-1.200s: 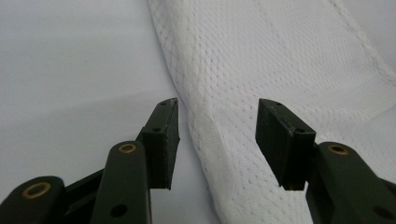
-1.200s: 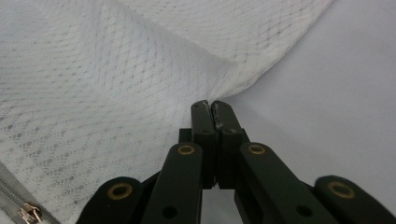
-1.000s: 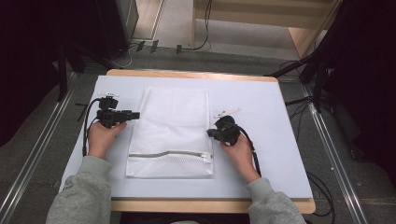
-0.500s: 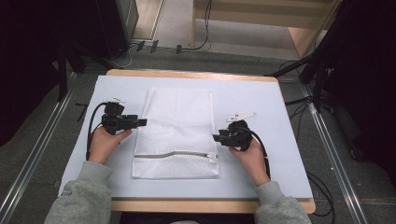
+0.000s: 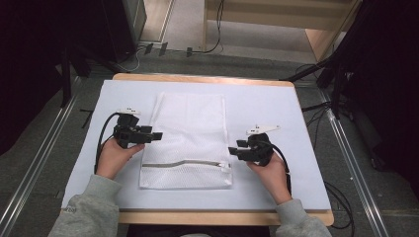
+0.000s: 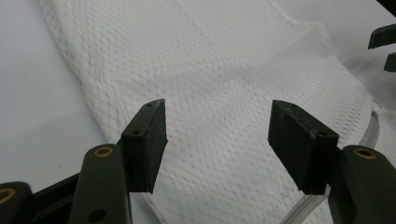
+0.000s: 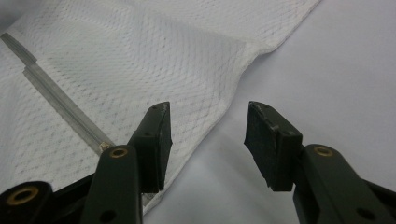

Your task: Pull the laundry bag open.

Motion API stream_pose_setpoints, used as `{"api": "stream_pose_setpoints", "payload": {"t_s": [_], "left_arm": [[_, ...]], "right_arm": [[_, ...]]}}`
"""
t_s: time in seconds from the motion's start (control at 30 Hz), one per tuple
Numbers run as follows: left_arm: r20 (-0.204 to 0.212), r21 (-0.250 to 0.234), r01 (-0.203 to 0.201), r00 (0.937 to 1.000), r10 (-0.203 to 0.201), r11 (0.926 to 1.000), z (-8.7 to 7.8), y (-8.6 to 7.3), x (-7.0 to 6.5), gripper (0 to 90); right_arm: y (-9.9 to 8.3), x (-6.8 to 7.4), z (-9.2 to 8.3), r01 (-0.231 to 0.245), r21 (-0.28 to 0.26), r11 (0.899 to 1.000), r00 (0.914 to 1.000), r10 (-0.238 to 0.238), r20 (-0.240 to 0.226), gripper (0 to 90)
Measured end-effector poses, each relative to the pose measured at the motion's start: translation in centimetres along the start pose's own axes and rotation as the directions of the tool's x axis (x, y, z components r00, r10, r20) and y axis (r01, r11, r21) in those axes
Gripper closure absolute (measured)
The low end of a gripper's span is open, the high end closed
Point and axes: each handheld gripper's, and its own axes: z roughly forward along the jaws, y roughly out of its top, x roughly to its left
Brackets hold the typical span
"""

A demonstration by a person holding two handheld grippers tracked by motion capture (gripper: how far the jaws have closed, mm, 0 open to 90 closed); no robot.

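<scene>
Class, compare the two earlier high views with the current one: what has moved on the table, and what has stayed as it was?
The right gripper moved toward the person along the mesh bag's right edge, ending by the zipper's end. The left gripper shifted only slightly at the bag's left edge. Both have their jaws open and hold nothing. The bag lies flat in much the same place on the white sheet.

Bag (image 5: pixel 190 128): your white mesh, fine honeycomb weave.
Zip (image 5: pixel 185 164): pale grey.
Sheet (image 5: pixel 257 98): plain white.
Table (image 5: pixel 222 216): light wood.
Your grippers (image 5: pixel 157 135) (image 5: pixel 231 150): black, brass screws.
Your sleeves (image 5: pixel 84 212): grey.
</scene>
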Motion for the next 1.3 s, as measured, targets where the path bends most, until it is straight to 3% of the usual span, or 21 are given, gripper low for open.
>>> {"api": "stream_pose_setpoints", "payload": {"t_s": [0.33,0.57,0.7,1.03,1.3], "left_arm": [[0.031,0.031,-0.071,0.9971,0.070,0.9970,0.6,0.0,-2.4,37.6],[0.065,0.038,-0.119,0.9911,0.116,0.9922,1.5,0.3,-3.9,37.6],[0.093,0.047,-0.117,0.9893,0.112,0.9920,2.5,0.6,-4.6,38.4],[0.125,0.061,-0.162,0.9802,0.154,0.9849,4.0,0.8,-6.7,43.6],[0.164,0.064,-0.176,0.9729,0.163,0.9824,5.0,0.4,-8.2,54.8]], "right_arm": [[-0.6,0.6,-0.7,-0.009,0.003,1.000,1.0000,0.009,-0.001,52.6],[-1.0,0.8,-0.9,-0.021,0.015,1.000,0.9998,0.021,-0.002,55.0],[-1.3,1.2,-0.7,-0.019,0.026,0.999,0.9998,0.019,-0.006,55.0],[-1.6,1.7,-0.5,-0.020,0.036,0.999,0.9998,0.020,-0.005,57.2],[-1.6,2.0,-0.1,-0.022,0.040,0.999,0.9997,0.023,-0.008,58.9]]}}
